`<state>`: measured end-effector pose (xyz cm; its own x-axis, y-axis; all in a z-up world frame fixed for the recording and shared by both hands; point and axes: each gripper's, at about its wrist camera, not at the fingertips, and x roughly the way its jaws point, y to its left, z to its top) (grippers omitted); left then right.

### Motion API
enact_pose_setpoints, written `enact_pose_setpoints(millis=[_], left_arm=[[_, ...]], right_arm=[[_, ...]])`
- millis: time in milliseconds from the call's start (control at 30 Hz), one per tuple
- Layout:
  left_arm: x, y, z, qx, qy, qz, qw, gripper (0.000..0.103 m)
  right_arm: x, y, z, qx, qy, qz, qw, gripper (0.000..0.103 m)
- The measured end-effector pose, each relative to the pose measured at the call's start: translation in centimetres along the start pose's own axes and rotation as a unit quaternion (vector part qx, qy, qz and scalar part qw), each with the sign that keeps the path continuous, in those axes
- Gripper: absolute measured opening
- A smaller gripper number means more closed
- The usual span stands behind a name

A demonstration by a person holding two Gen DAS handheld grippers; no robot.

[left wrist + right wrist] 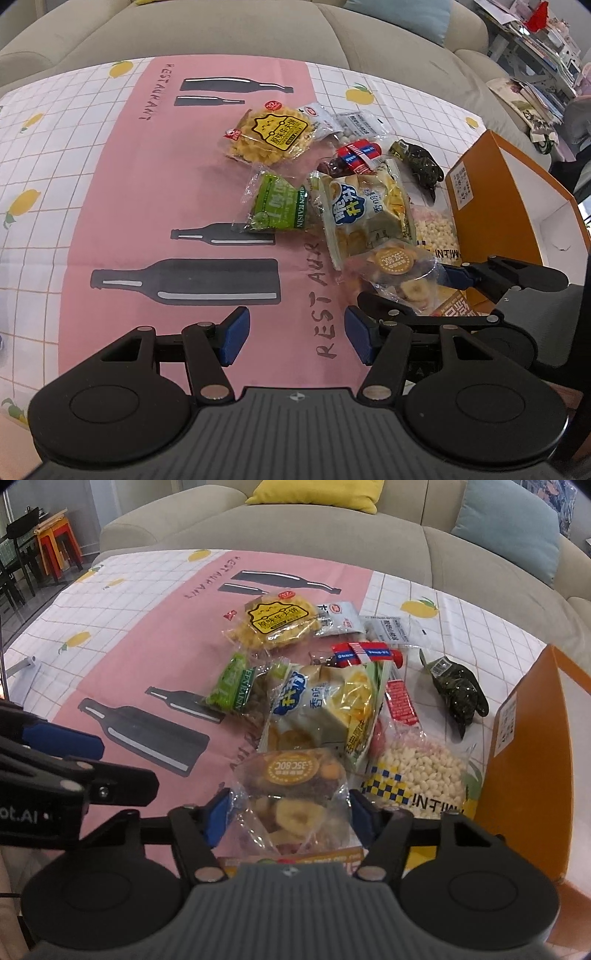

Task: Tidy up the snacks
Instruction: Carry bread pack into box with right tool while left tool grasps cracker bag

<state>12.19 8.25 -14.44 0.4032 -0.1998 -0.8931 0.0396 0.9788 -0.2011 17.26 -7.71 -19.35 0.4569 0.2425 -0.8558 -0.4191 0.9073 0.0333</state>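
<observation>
A sofa (pixel 295 535) runs behind the table, which is covered by a pink and white tablecloth (pixel 129 184) printed with bottles and lemons. At the table's right edge stands an open orange box (pixel 524 738), probably where the snacks are meant to go.

The snacks lie in a loose pile near the box: a big blue-and-yellow chip bag (pixel 325 709) in the middle, a bag of small white puffs (pixel 421 771) just beside the box, a yellow cracker pack (pixel 275 622) farther back, a green raisin pack (pixel 232 686) to the left, and a dark green pack (pixel 458 694) lying apart.

Nearest is the clear dried fruit bag (pixel 295 797). The right gripper (pixel 288 818) has its fingers spread on either side of it, not yet closed. The left gripper (pixel 295 338) is spread too, holding nothing, over bare cloth.

The fruit bag looks light, crinkly and slippery, with brittle slices inside. A gentle pinch on the body or on the flat sealed edge seems safest; squeezing hard could crush the contents.
</observation>
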Motion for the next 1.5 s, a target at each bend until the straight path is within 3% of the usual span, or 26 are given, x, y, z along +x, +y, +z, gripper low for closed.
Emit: enact_pose_setpoints(millis=[233, 500, 633, 833, 900, 1000, 1133, 1333, 1400, 1467, 1500], left_arm=[[-0.7, -0.7, 0.9, 0.03, -0.017, -0.016, 0.9993, 0.069], [-0.8, -3.8, 3.2, 0.155, -0.047, -0.027, 0.9865, 0.07], [0.3, -6.0, 4.6, 0.245, -0.047, -0.026, 0.968, 0.076], [2.6, -9.0, 5.5, 0.382, -0.046, -0.018, 0.923, 0.08], [3.8, -9.6, 5.7, 0.414, -0.037, -0.019, 0.9093, 0.08], [5.8, -9.8, 6.4, 0.441, -0.021, -0.014, 0.897, 0.08], [7.8, -9.9, 7.4, 0.448, 0.007, -0.015, 0.8939, 0.08], [9.8, -9.9, 7.8, 0.438, 0.036, -0.011, 0.898, 0.078], [9.9, -10.1, 7.7, 0.439, 0.031, -0.001, 0.8981, 0.073], [9.9, -10.4, 7.5, 0.442, 0.029, 0.021, 0.8962, 0.059], [9.8, -10.6, 7.3, 0.447, 0.03, 0.026, 0.8938, 0.057]], right_arm=[[-1.7, -1.2, 0.0, 0.018, -0.003, 0.012, 1.0, 0.055], [-6.8, -3.6, 0.5, 0.027, -0.045, -0.019, 0.998, 0.055], [-9.2, -5.5, 1.3, 0.042, -0.067, -0.032, 0.996, 0.055], [-13.2, -9.8, 2.5, 0.107, -0.109, -0.052, 0.987, 0.055], [-14.3, -11.3, 2.8, 0.125, -0.123, -0.065, 0.982, 0.055], [-14.7, -14.4, 2.7, 0.156, -0.124, -0.1, 0.975, 0.055], [-13.9, -16.8, 2.0, 0.183, -0.103, -0.114, 0.971, 0.055], [-11.0, -21.9, -0.3, 0.258, -0.036, -0.1, 0.96, 0.055], [-9.9, -23.4, -1.3, 0.282, -0.013, -0.09, 0.955, 0.055], [-9.0, -24.3, -2.0, 0.293, 0.007, -0.088, 0.952, 0.055], [-8.6, -24.8, -2.3, 0.293, 0.015, -0.088, 0.952, 0.055]])
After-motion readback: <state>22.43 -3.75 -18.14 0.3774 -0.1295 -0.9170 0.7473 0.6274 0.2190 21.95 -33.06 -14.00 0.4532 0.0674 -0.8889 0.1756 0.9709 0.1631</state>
